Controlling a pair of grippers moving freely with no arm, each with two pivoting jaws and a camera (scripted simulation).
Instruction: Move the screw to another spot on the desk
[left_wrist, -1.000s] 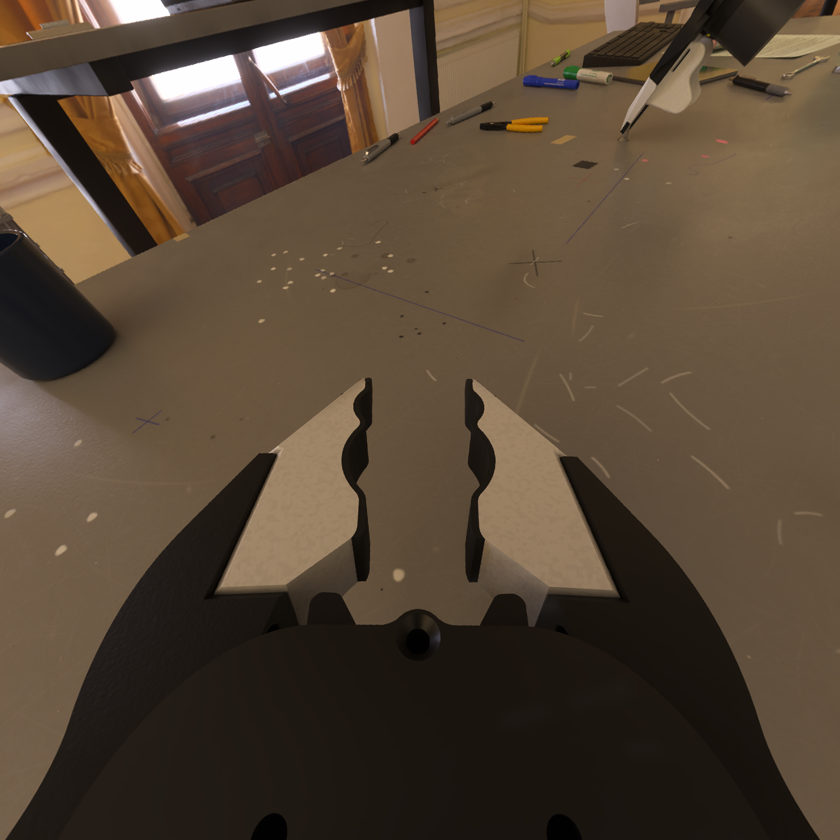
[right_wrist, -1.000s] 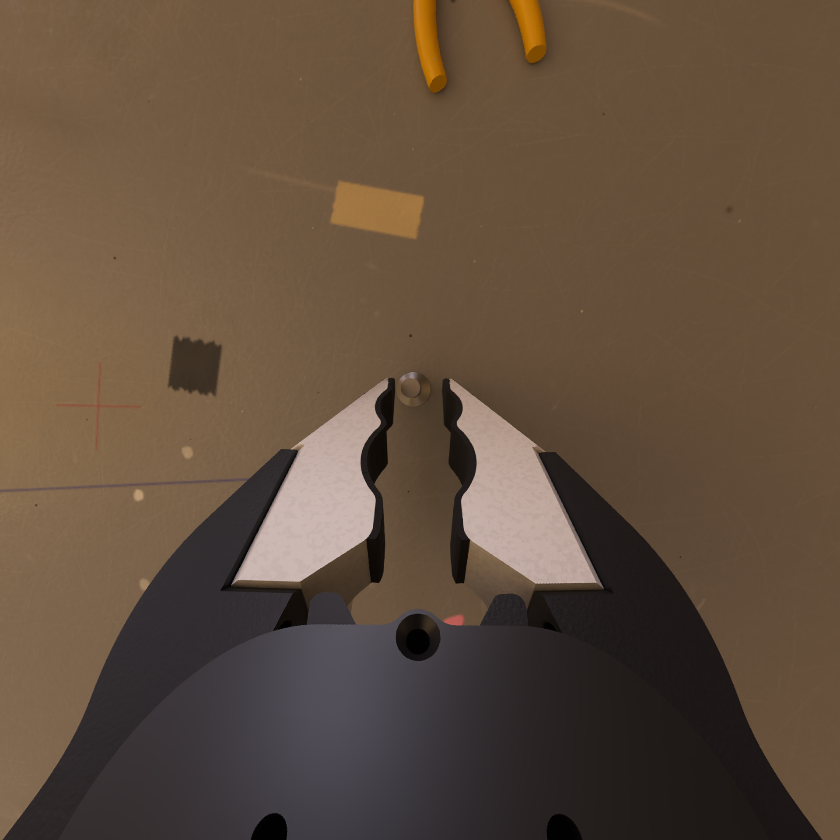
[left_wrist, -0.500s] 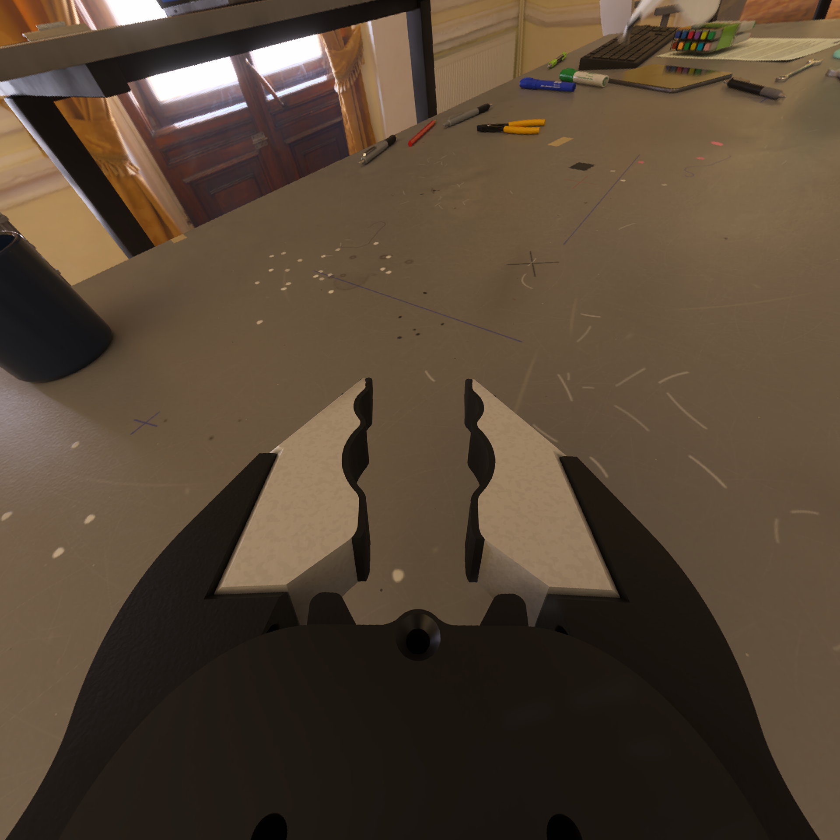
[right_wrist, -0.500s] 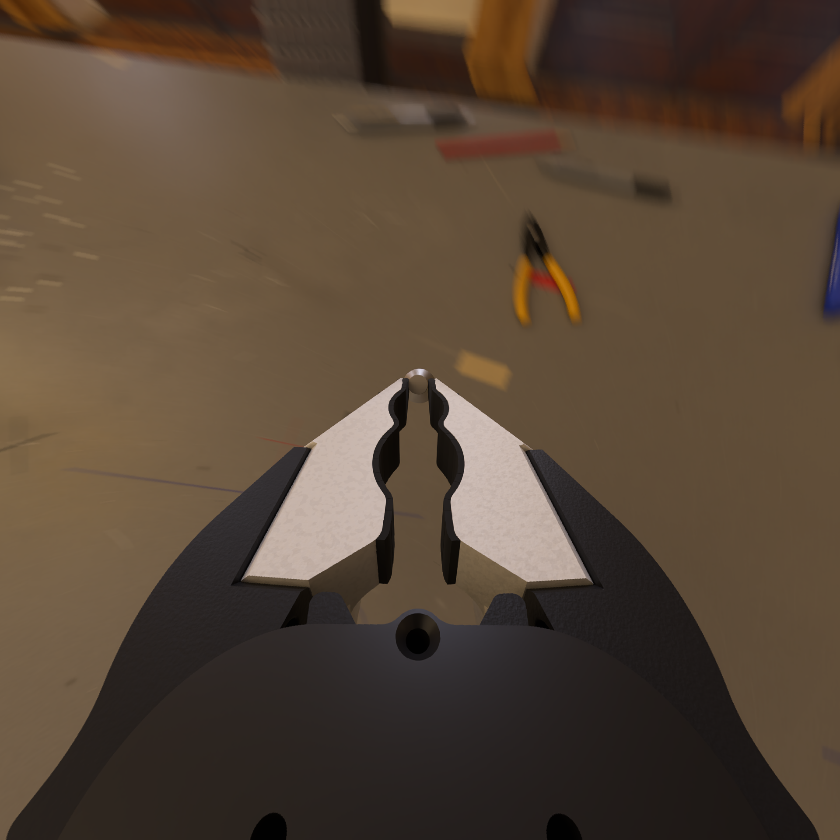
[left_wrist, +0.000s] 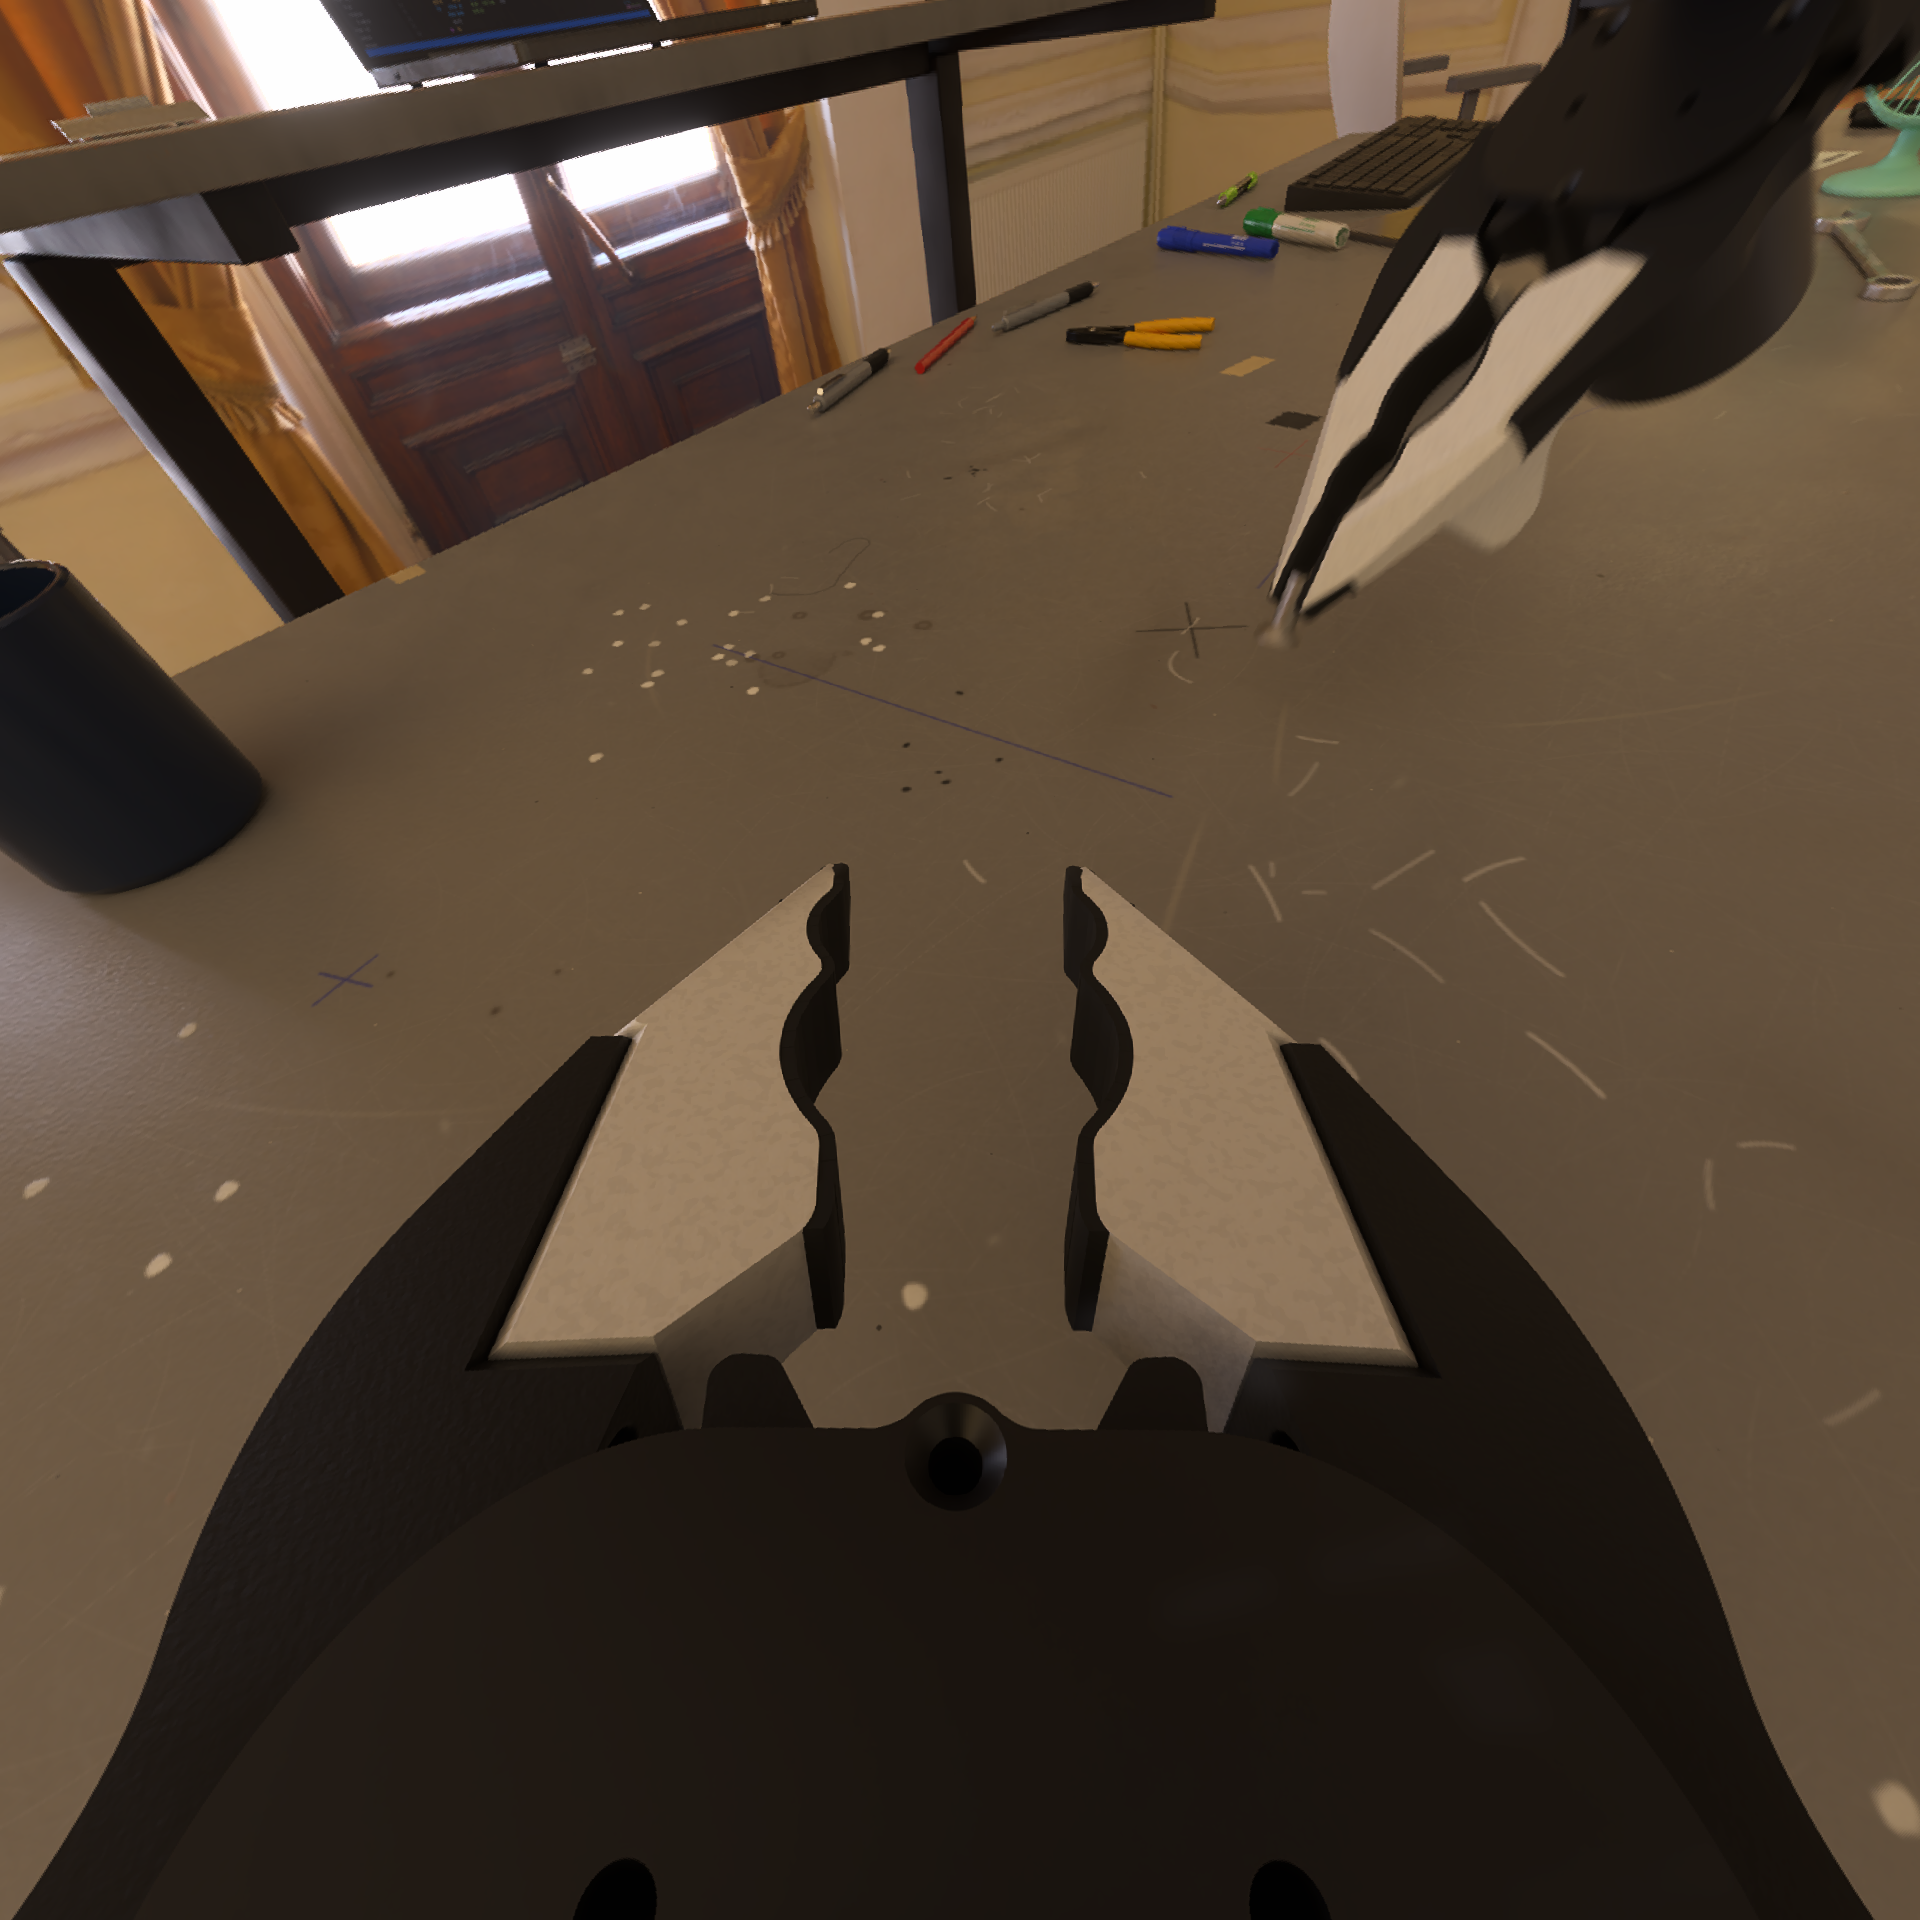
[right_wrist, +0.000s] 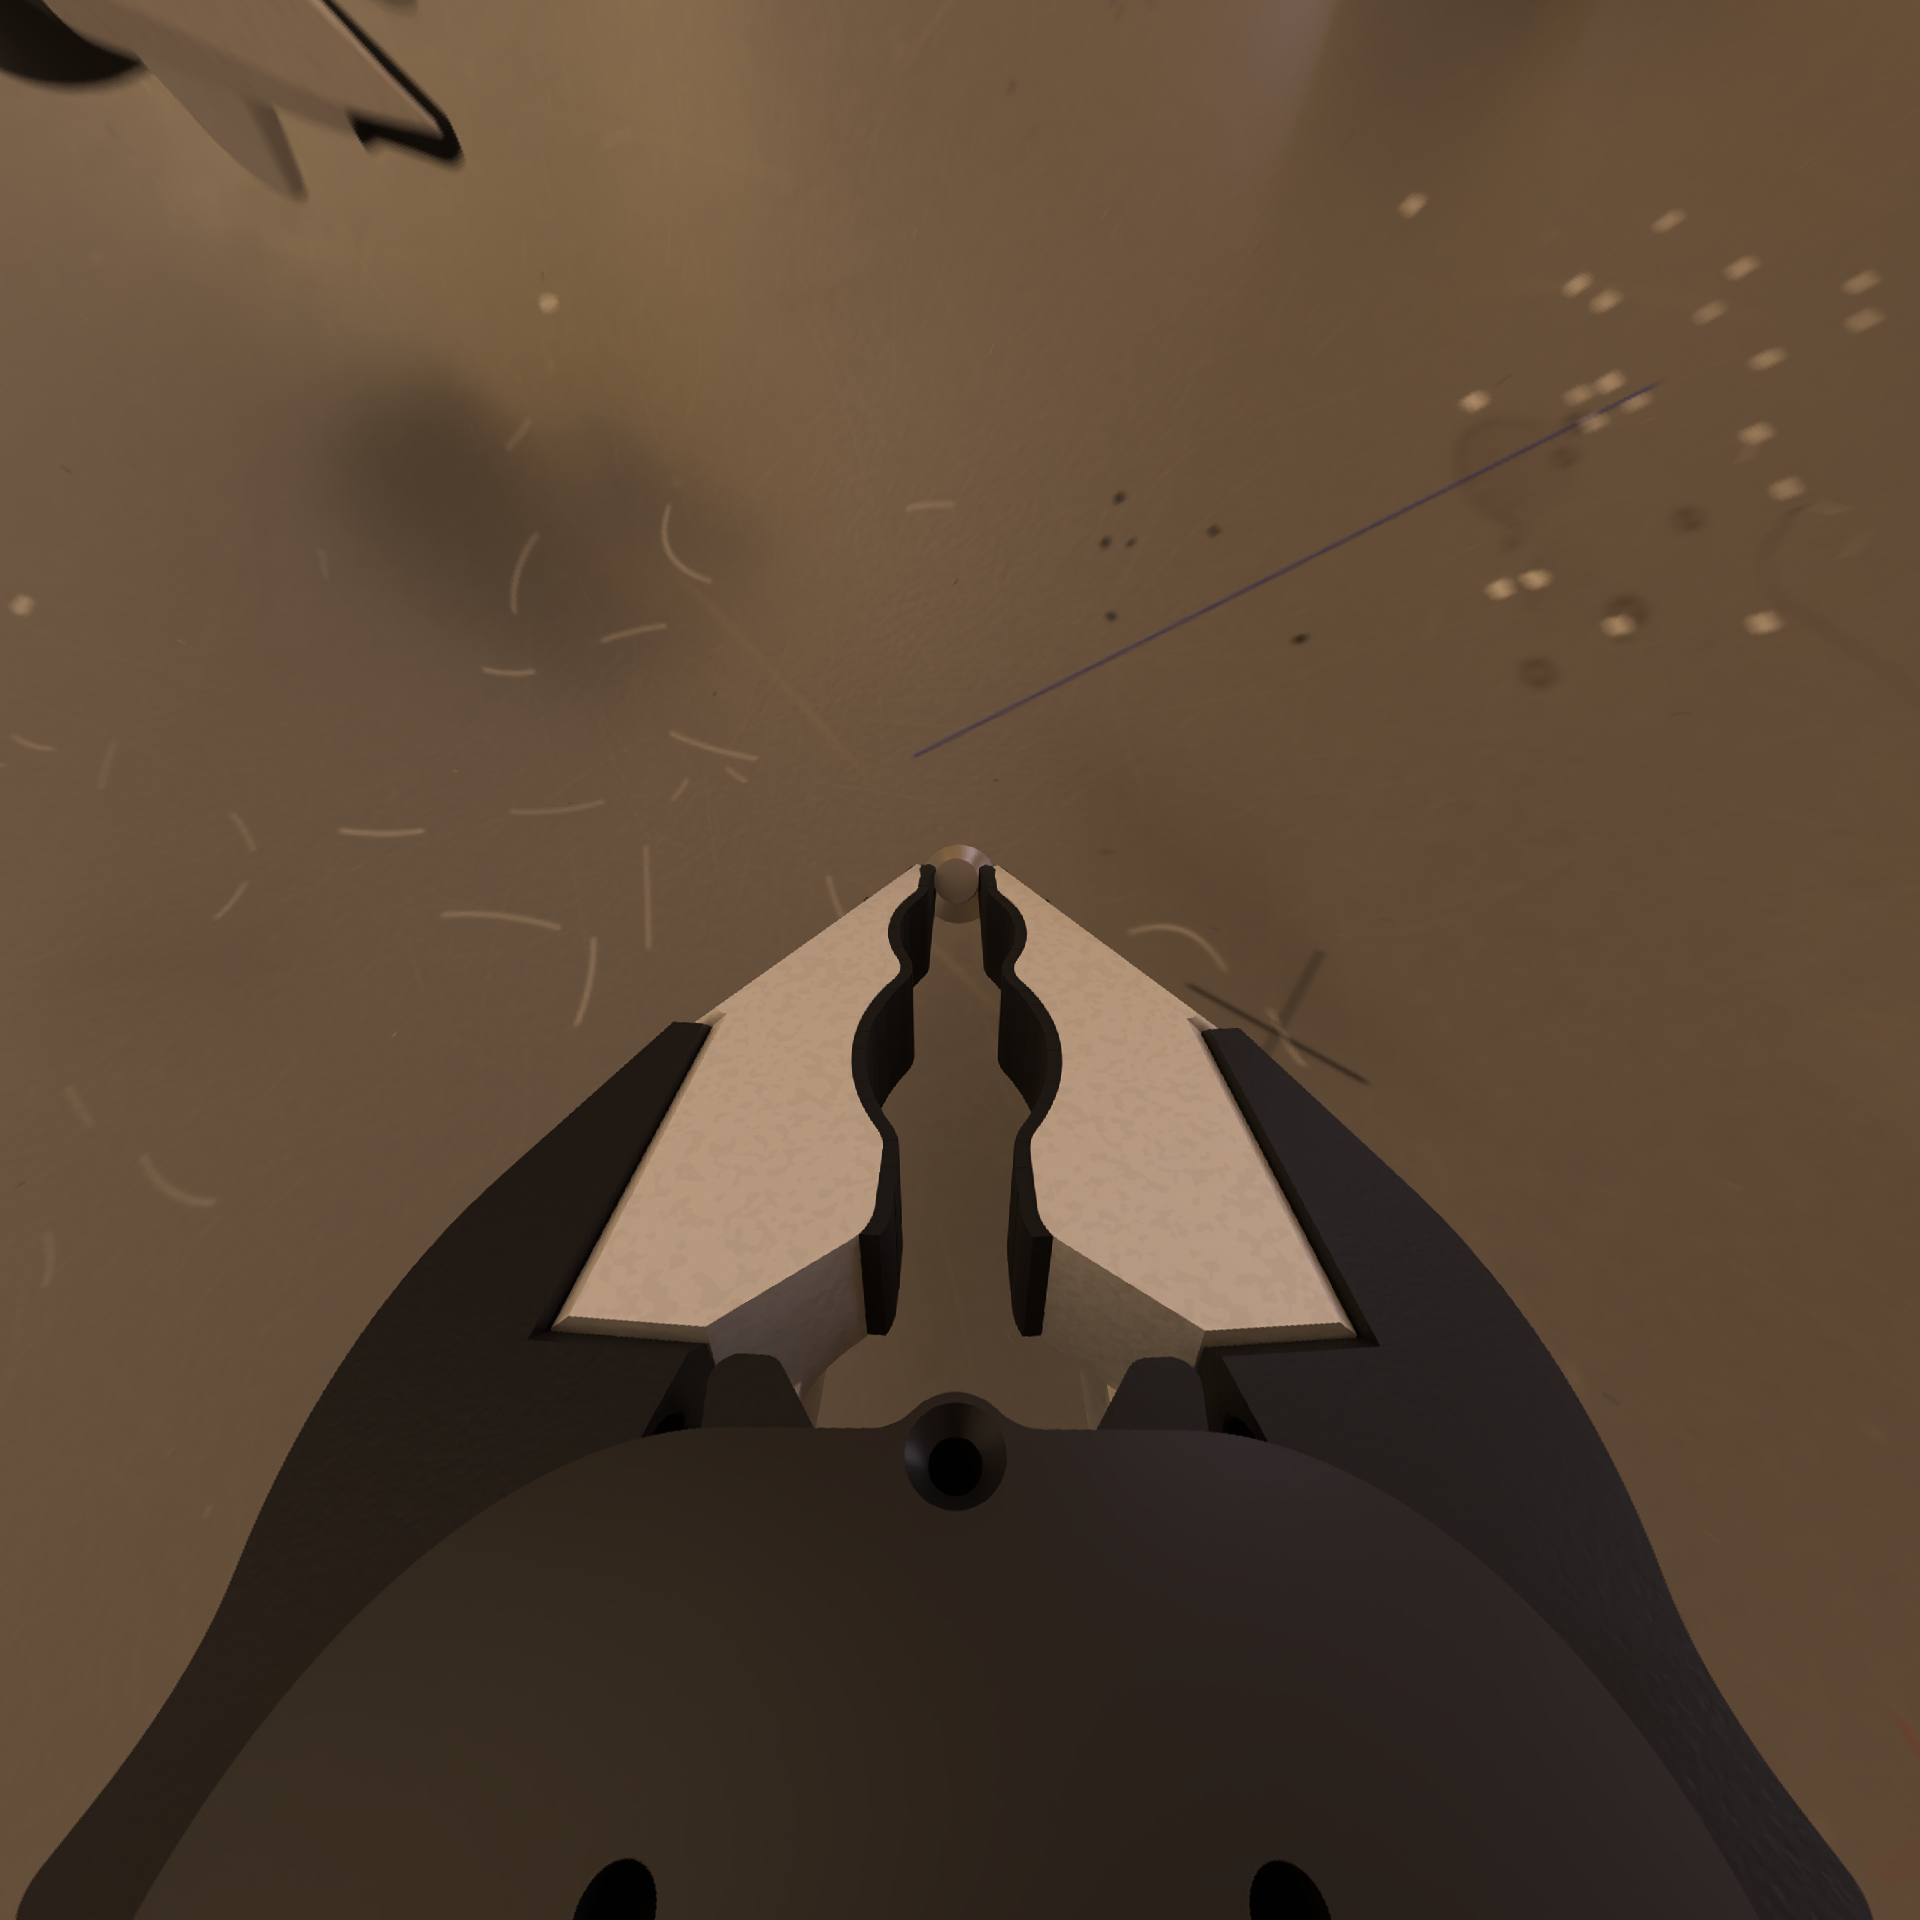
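1. As the left wrist view shows it, the left gripper (left_wrist: 956, 883) fills the lower half of the frame with its fingers spread apart and nothing between them; only the bare desk (left_wrist: 520, 831) lies under the gap. In the upper right of the frame the right gripper (left_wrist: 1294, 603) points down and to the left, and the small metal screw (left_wrist: 1283, 608) sticks out from its tips. The screw seems to be just above the desk or touching it, I cannot tell which, right beside a dark pen cross (left_wrist: 1190, 627). Its long axis runs along the fingers, head downward.

2. In the right wrist view, the right gripper (right_wrist: 956, 883) is at the centre of the frame with its fingers drawn nearly together, pinching the screw (right_wrist: 956, 878) at the very tips. The round end of the screw looks forward, past the tips. The pen cross (right_wrist: 1283, 1023) lies to the lower right of the tips.

3. The right gripper already has the screw, so I judge the next move is only to lower it and release it there. The left gripper (right_wrist: 260, 83), in the upper left corner, is well apart.
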